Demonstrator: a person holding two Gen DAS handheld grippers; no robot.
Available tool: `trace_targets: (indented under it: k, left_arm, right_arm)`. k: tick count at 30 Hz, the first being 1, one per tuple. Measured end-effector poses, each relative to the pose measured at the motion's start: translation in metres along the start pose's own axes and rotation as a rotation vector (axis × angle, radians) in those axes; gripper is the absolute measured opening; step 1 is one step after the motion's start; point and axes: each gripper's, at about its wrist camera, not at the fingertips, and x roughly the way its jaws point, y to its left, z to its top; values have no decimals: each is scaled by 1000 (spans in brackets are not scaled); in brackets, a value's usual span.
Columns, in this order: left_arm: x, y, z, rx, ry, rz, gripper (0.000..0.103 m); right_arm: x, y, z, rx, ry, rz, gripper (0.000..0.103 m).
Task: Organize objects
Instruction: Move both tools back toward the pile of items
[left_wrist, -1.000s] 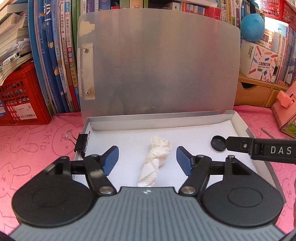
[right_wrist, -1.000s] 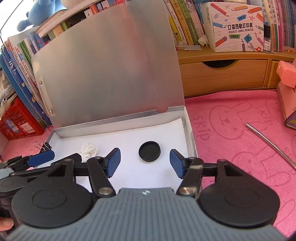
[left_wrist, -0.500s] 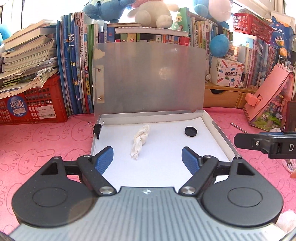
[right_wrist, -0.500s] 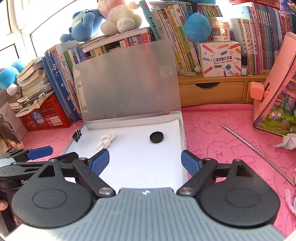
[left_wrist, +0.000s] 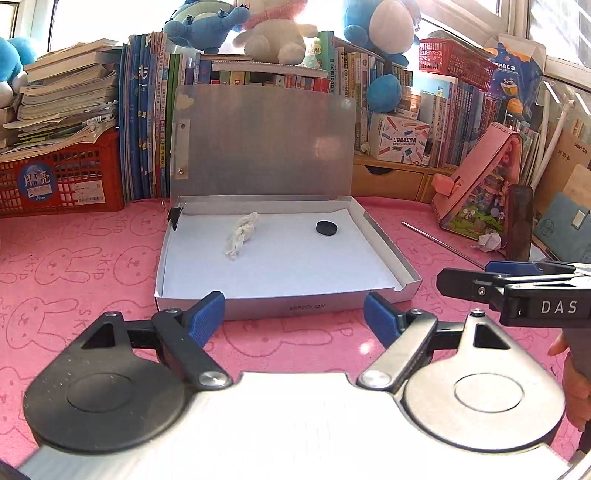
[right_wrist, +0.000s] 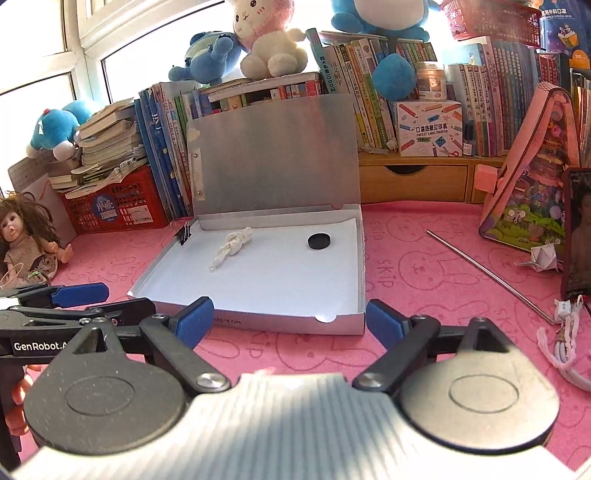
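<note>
A silver box (left_wrist: 295, 308) with its lid up stands on the pink cloth, lined with white paper. In it lie a twisted white tissue (left_wrist: 242, 234) (right_wrist: 231, 247) and a black round cap (left_wrist: 327, 227) (right_wrist: 318, 242). A black binder clip (left_wrist: 174, 216) is clipped on its far left corner. My left gripper (left_wrist: 294, 314) hangs open and empty in front of the box's near wall. My right gripper (right_wrist: 290, 319) is beside it, its jaws opening, nothing between them. Each gripper shows at the edge of the other's view.
A thin metal rod (right_wrist: 487, 273), a folded paper shape (right_wrist: 541, 256), a white cable (right_wrist: 565, 343) and a pink house-shaped case (right_wrist: 528, 184) lie right of the box. A red crate (left_wrist: 59, 177), books and a doll (right_wrist: 26, 236) are at the left and back.
Both grippers have drawn back out of the box and risen, and their jaws have widened. The tissue and the cap stay where they lay in the box.
</note>
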Motion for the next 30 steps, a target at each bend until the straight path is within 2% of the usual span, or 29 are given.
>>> trace_targets:
  k: [10,14,30]
  left_arm:
    - [-35,-13,-48,2,-64,2,86]
    - [-44,-13,-63,-13,-80,33,91]
    - [-60,-6,-99,-6,-76,77,91]
  right_arm:
    - [-26,2,-51,-14,-39,-31,95]
    - [-34,5,-67,-25,-53,-47,95]
    - [-46,18,-104,-67,-54,-87,95]
